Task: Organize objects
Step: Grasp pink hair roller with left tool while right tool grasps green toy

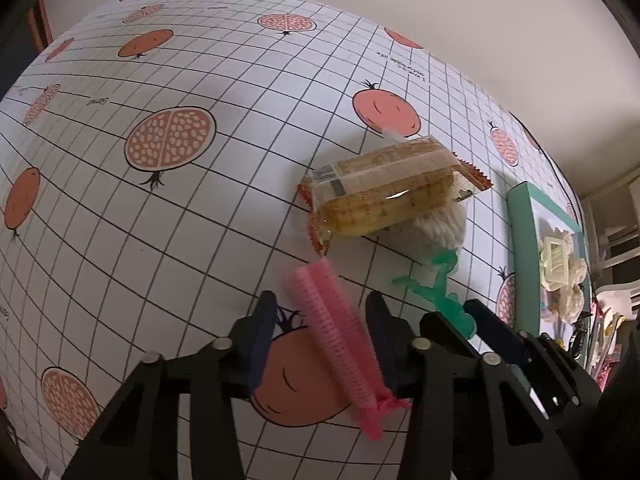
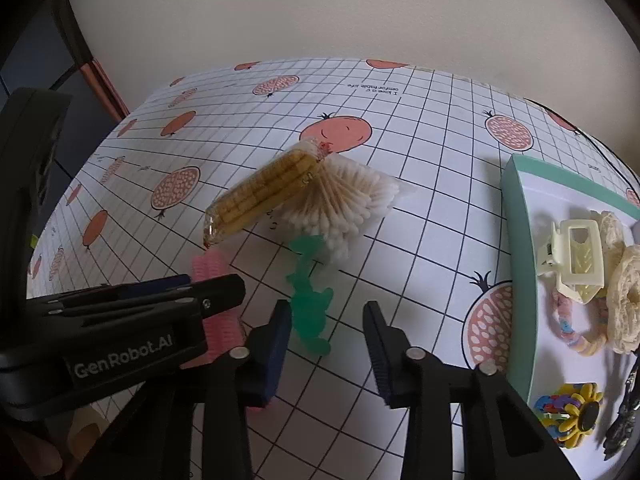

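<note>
Left gripper (image 1: 320, 320) is hovering low over the gridded pomegranate-print tablecloth (image 1: 160, 208), jaws spread wide, holding nothing. The pink ribbed hair roller (image 1: 336, 344) is lying on the cloth between its fingers, slanted, nearer the right finger; cannot tell if it is touching that pad. In the right wrist view the same left gripper is sitting at the left edge, over the roller (image 2: 218, 320).

Moving right: the vacuum-packed corn cob (image 1: 384, 188) is lying tilted across the pack of cotton swabs (image 2: 344, 204), one end propped on the swabs, the other down toward the cloth near the roller's tip. The green plastic toy figure (image 2: 310, 300) is lying flat just in front of the swabs, touching or nearly touching them.

Right gripper (image 2: 326, 328) is hanging just above the cloth, jaws wide apart, empty; the green figure's lower end is sitting just inside its left finger.

Far right: the teal-rimmed tray (image 2: 516, 264) is holding a cream claw hair clip (image 2: 576, 268), a lace scrunchie (image 2: 628, 300), a pastel hair tie (image 2: 576, 340), a sunflower hair clip (image 2: 576, 412) and a dark metal piece (image 2: 624, 420), too blurred to name.
</note>
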A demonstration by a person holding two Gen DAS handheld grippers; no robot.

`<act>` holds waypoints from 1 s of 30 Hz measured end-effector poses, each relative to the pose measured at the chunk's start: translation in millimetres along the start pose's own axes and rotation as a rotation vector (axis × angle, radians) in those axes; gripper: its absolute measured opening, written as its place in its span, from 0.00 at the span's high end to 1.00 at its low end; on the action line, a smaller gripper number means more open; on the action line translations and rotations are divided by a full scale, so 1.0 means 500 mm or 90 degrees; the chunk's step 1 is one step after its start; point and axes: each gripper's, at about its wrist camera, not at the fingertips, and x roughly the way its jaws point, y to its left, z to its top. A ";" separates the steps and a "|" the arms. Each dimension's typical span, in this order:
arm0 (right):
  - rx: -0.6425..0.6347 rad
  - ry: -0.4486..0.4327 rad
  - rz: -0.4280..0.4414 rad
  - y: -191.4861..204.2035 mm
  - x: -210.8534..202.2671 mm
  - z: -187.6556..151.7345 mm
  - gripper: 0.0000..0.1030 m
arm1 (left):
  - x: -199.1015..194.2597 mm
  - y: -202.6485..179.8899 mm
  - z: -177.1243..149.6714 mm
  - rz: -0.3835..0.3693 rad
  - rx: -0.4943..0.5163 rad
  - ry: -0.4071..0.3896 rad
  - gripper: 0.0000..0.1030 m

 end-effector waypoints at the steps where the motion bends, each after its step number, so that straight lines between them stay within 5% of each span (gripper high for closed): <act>1: -0.001 0.001 0.001 0.001 0.002 -0.001 0.66 | 0.000 -0.001 0.000 -0.005 0.000 0.001 0.61; 8: -0.010 -0.003 0.019 0.007 0.000 -0.001 0.80 | 0.002 -0.001 0.003 -0.014 -0.001 0.000 0.66; 30: -0.017 -0.032 0.033 0.010 -0.041 0.003 0.81 | -0.038 0.012 -0.003 -0.005 -0.012 -0.014 0.71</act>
